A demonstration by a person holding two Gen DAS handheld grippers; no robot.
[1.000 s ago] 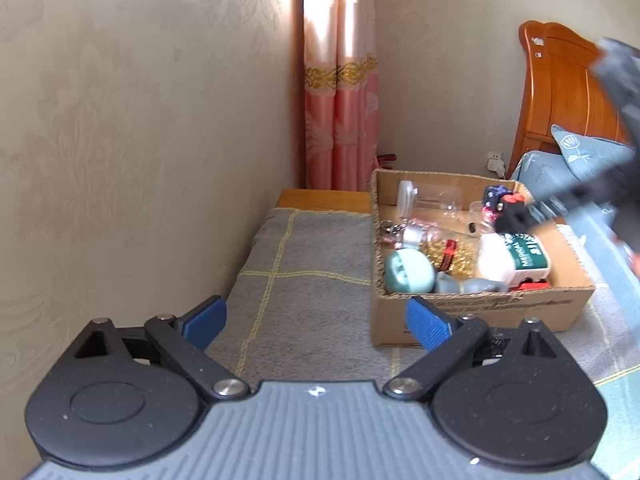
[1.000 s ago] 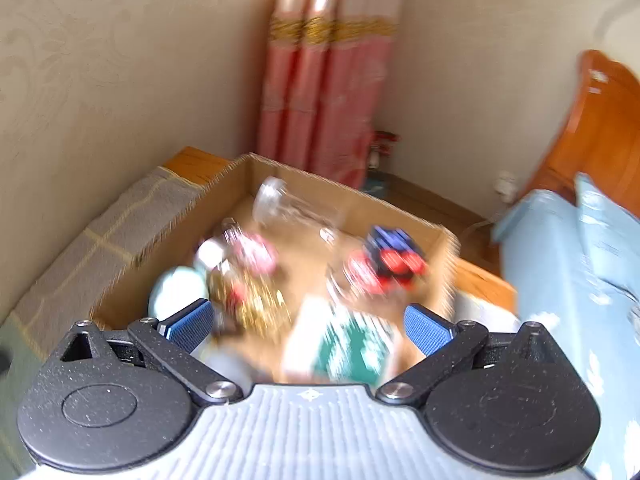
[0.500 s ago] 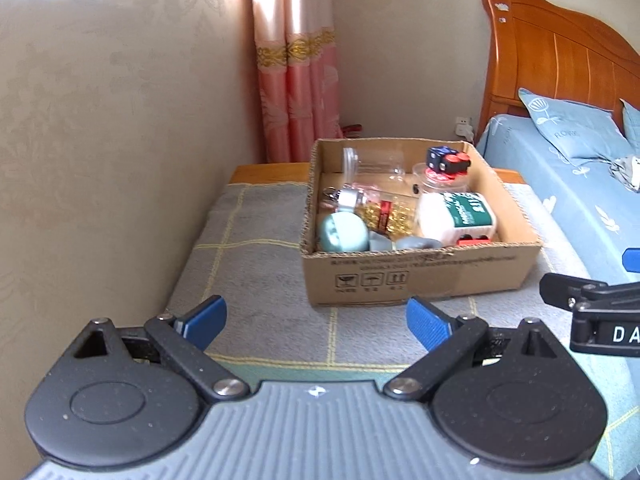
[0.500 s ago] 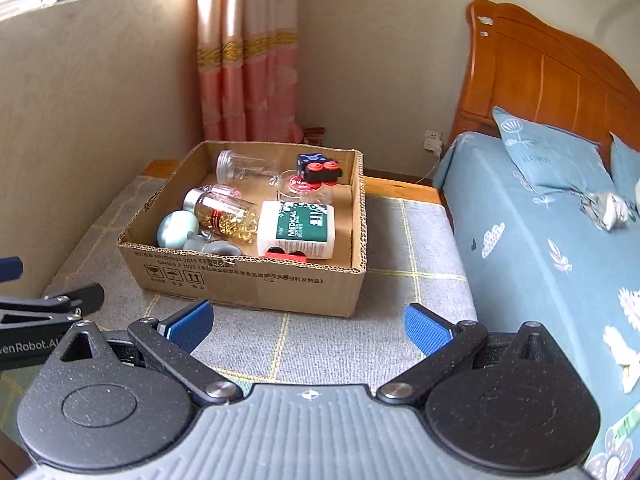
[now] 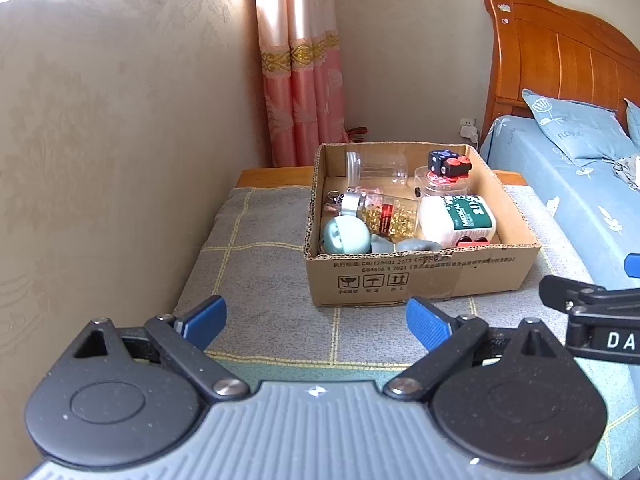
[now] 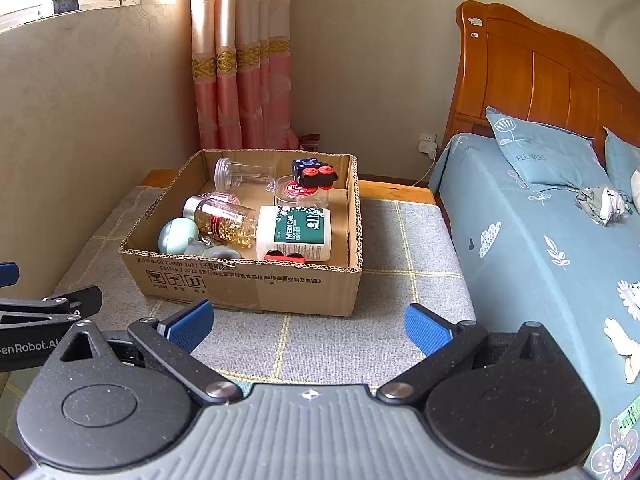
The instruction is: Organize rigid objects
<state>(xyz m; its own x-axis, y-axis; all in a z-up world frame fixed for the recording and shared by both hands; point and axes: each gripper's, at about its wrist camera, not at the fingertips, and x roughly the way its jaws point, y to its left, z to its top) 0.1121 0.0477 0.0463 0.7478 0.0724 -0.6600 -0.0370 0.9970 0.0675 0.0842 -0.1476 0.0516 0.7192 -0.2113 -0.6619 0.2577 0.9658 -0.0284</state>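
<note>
While both grippers gape, a cardboard box (image 6: 248, 284) sits on grey checked cloth (image 6: 416, 240) — bedside.

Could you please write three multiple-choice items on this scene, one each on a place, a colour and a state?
1. Where is the white bottle with the green label?
A. On the bed
B. Inside the cardboard box
C. On the cloth beside the box

2. What colour is the round egg-shaped object in the box's near left corner?
A. Pale teal
B. Orange
C. Black

3. How do the left gripper and right gripper stand?
A. Both open and empty
B. Both shut on bottles
C. Left shut, right open

Answers: 1 B, the bottle lies on its side within the box walls. 2 A, it shows pale teal in both views. 3 A, the blue fingers of each are spread wide with only the grey cloth seen between them.
</note>
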